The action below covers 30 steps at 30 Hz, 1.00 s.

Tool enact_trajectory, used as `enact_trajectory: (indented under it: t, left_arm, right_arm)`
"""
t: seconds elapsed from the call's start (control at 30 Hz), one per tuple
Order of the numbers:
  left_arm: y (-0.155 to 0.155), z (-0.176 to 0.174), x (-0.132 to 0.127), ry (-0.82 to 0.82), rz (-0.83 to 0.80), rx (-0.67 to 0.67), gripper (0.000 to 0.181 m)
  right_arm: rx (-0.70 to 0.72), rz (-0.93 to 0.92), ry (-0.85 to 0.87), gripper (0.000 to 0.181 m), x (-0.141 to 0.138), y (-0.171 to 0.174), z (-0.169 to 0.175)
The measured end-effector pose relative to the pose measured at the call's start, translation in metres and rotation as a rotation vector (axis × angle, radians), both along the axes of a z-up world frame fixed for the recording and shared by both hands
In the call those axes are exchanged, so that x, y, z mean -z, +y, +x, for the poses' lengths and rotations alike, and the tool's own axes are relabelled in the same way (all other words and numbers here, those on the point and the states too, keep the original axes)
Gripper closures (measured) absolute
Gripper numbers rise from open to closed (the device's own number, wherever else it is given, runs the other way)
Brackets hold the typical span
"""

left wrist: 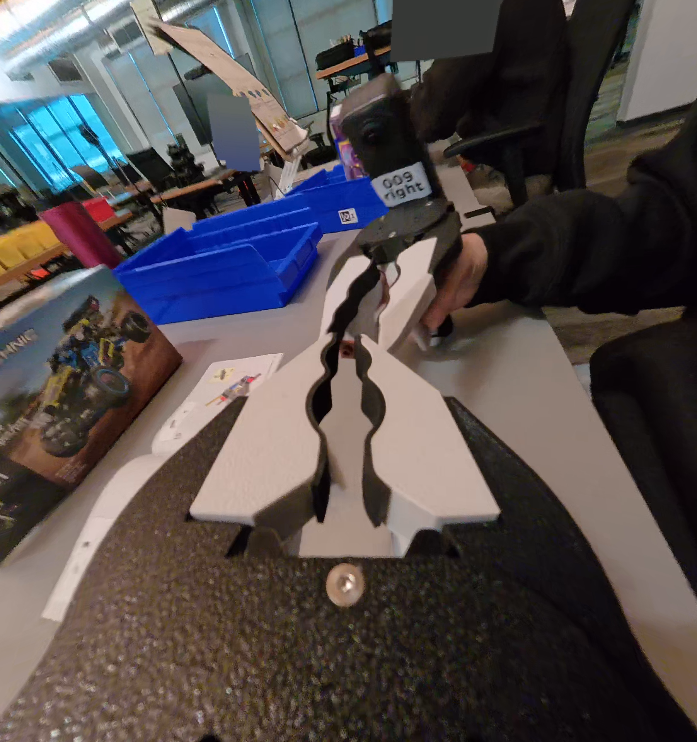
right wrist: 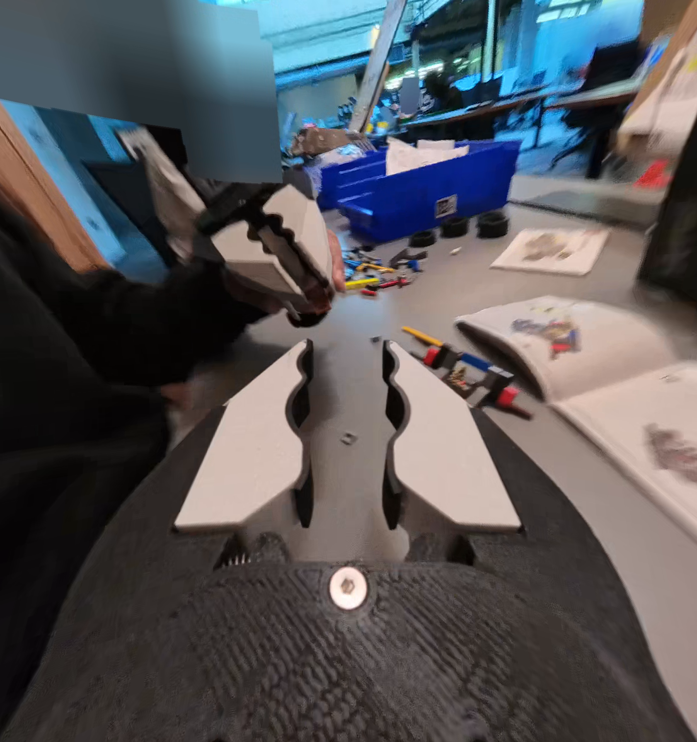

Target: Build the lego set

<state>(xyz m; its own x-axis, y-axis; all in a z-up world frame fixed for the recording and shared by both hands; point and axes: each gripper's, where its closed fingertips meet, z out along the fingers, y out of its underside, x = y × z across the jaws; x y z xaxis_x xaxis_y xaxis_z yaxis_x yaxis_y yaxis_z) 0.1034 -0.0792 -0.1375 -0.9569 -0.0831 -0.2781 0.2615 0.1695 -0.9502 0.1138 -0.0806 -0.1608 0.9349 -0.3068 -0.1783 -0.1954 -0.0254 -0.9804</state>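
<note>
My left gripper (left wrist: 344, 345) is shut on a small reddish-brown lego piece (left wrist: 346, 350) held at its fingertips above the grey table (left wrist: 479, 393). It also shows in the right wrist view (right wrist: 312, 299), tilted down with the dark piece at its tip. My right gripper (right wrist: 347, 345) is open and empty; in the left wrist view (left wrist: 364, 321) it points down, close to the left fingertips. A partly built assembly (right wrist: 471, 373) of red, blue, black and yellow parts lies right of the right gripper. A small grey piece (right wrist: 348, 437) lies on the table between its fingers.
Loose lego parts (right wrist: 379, 271) and black tyres (right wrist: 455, 229) lie before a blue bin (right wrist: 419, 188). An open instruction booklet (right wrist: 579, 361) lies at right. The set's box (left wrist: 57, 381), a booklet page (left wrist: 226, 385) and blue bins (left wrist: 226, 265) are left. A person's sleeve (left wrist: 579, 257) is right. Left and right tips are no more than a few centimetres apart.
</note>
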Motion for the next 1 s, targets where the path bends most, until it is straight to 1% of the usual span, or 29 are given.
enact_trajectory:
  t: [0.07,0.13,0.17,0.2,0.23,0.27,0.37,0.47,0.5,0.53,0.6,0.63,0.7,0.77,0.83,0.87,0.93,0.97,1.0]
  left_arm:
    - [0.001,0.003,0.0,0.07,0.007,-0.009,0.176]
    - [0.0,0.004,0.001,0.117,0.008,-0.007,0.176]
    - [0.0,0.004,0.002,0.132,0.007,-0.003,0.176]
    - [0.0,0.005,0.003,0.137,0.005,-0.004,0.176]
    - [0.0,0.005,0.005,0.133,0.008,-0.001,0.176]
    - [0.0,0.004,0.007,0.127,0.016,0.01,0.176]
    - [-0.001,-0.001,0.011,0.112,0.022,0.041,0.176]
    - [-0.002,-0.002,0.011,0.123,0.019,0.051,0.176]
    - [-0.002,-0.003,0.011,0.124,0.019,0.055,0.176]
    - [-0.002,-0.003,0.011,0.123,0.017,0.058,0.176]
    - [-0.002,-0.004,0.01,0.126,0.012,0.064,0.176]
    - [-0.002,-0.004,0.01,0.129,0.012,0.065,0.176]
    - [-0.003,-0.005,0.009,0.131,0.004,0.067,0.176]
    - [-0.003,-0.006,0.01,0.137,0.007,0.079,0.176]
    - [-0.003,-0.005,0.011,0.123,0.015,0.07,0.176]
    - [-0.002,-0.005,0.011,0.111,0.016,0.067,0.176]
    - [-0.002,-0.004,0.012,0.071,0.024,0.053,0.176]
    - [-0.003,-0.004,0.012,0.04,0.031,0.046,0.176]
    - [-0.004,-0.005,0.013,0.006,0.037,0.045,0.176]
  right_arm:
    - [0.084,-0.152,-0.255,0.145,0.004,-0.005,0.007]
    - [0.118,-0.272,-0.524,0.144,0.009,-0.004,0.005]
    - [0.125,-0.31,-0.619,0.145,0.011,-0.002,0.003]
    - [0.114,-0.323,-0.671,0.146,0.014,0.001,0.0]
    - [0.098,-0.324,-0.668,0.146,0.017,0.004,-0.002]
    - [0.075,-0.318,-0.626,0.148,0.02,0.005,-0.003]
    - [0.021,-0.244,-0.484,0.156,0.014,0.004,-0.004]
    - [-0.064,-0.221,-0.298,0.156,0.017,0.005,-0.007]
    - [-0.071,-0.205,-0.27,0.157,0.016,0.006,-0.008]
    - [-0.087,-0.186,-0.261,0.162,0.014,0.008,-0.011]
    - [-0.092,-0.16,-0.274,0.179,0.011,0.01,-0.013]
    - [-0.086,-0.157,-0.279,0.181,0.01,0.01,-0.013]
    - [-0.1,-0.164,-0.247,0.181,0.012,0.01,-0.014]
    - [-0.125,-0.132,-0.188,0.173,0.01,0.01,-0.018]
    - [-0.119,-0.099,-0.083,0.168,0.009,0.006,-0.015]
    - [-0.107,-0.079,-0.022,0.162,0.008,0.004,-0.013]
    - [-0.075,-0.027,0.158,0.157,0.01,0.001,-0.007]
    - [-0.109,0.029,0.257,0.151,0.007,0.002,-0.011]
    - [-0.135,0.085,0.363,0.152,0.005,0.004,-0.014]
